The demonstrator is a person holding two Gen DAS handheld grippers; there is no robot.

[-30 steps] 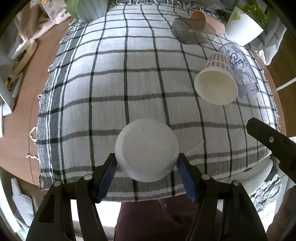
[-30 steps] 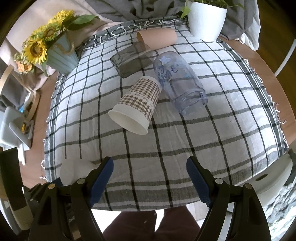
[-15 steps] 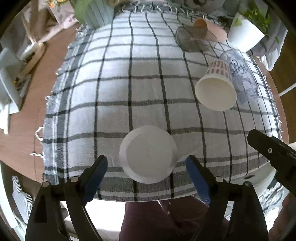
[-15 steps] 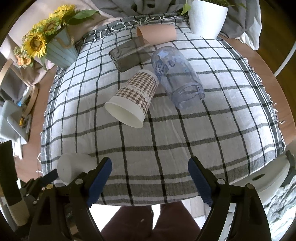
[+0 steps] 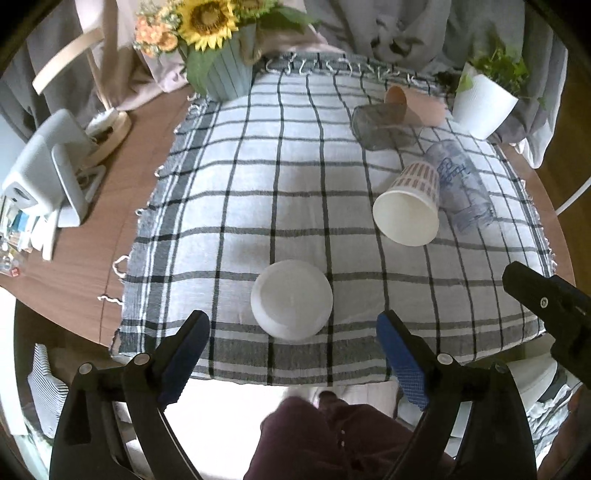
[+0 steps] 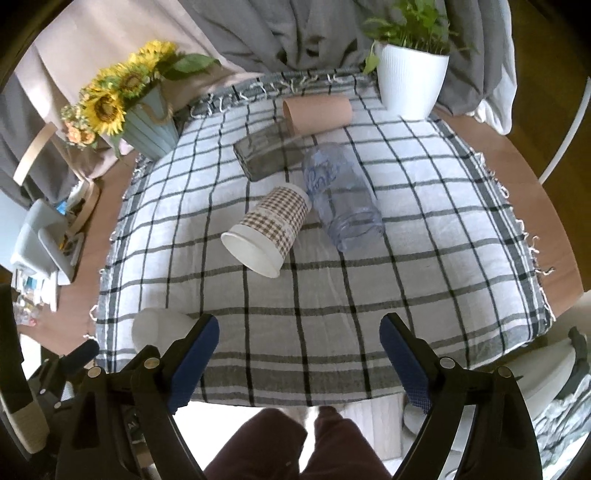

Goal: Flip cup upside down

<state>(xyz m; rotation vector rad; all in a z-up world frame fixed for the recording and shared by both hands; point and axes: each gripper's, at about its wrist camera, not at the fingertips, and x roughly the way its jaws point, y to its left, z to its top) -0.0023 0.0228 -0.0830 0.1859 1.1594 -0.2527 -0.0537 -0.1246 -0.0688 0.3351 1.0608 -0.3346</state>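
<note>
A second ago the left gripper [image 5: 291, 358] had its jaws clamped on the white cup [image 5: 291, 299]; now they stand wide open, clear of it on both sides, and the gripper has drawn back and up, so the cup looks smaller and more of the far surface and the sunflowers [image 5: 207, 18] come into view. The cup stands upside down, base up, on the checked cloth [image 5: 258, 184] near its front edge, between and just beyond the blue pads [image 5: 186, 354]. In the right wrist view the same cup [image 6: 159, 326] sits at the lower left, partly behind the left finger. The right gripper [image 6: 299, 365] hovers over the front edge of the cloth, jaws open and holding nothing, much as before. Farther back lie a checked paper cup [image 6: 269, 229] on its side, mouth toward the front, touching a clear bottle [image 6: 341, 195], then a grey glass [image 6: 264, 155] and a pink cup [image 6: 317, 112], also on their sides. A white plant pot [image 6: 410, 83] stands at the far right corner.
</note>
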